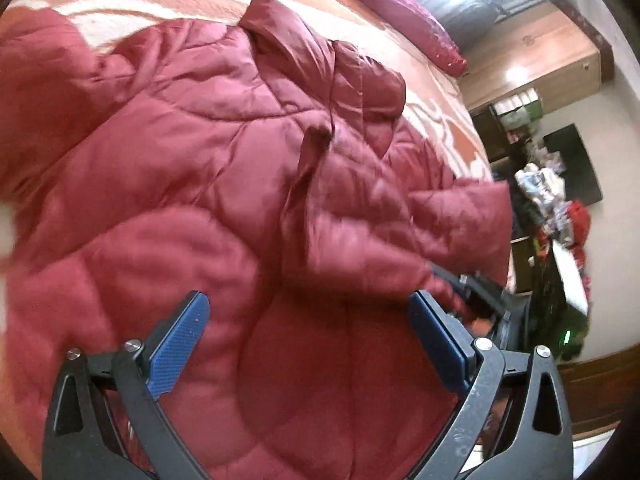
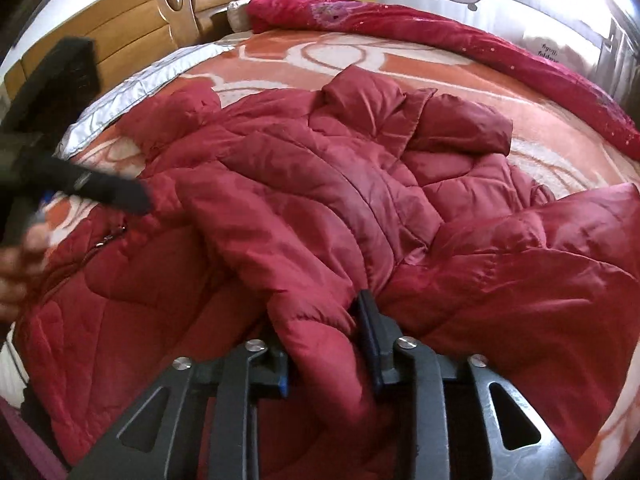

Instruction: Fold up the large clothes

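Jacket sleeve (image 2: 320, 308) in right gripper (image 2: 326, 344)

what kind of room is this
Most likely a bedroom: the red puffer jacket lies on a bed with an orange patterned blanket, a wooden headboard behind it and a rolled red quilt alongside.

Daylight floods in from beyond the rolled red quilt (image 2: 440, 36), blowing out that far corner in both views. The puffer jacket (image 1: 224, 184) shows soft sheen, smeared by motion blur nearer the lens; fisheye edges curve and darken.
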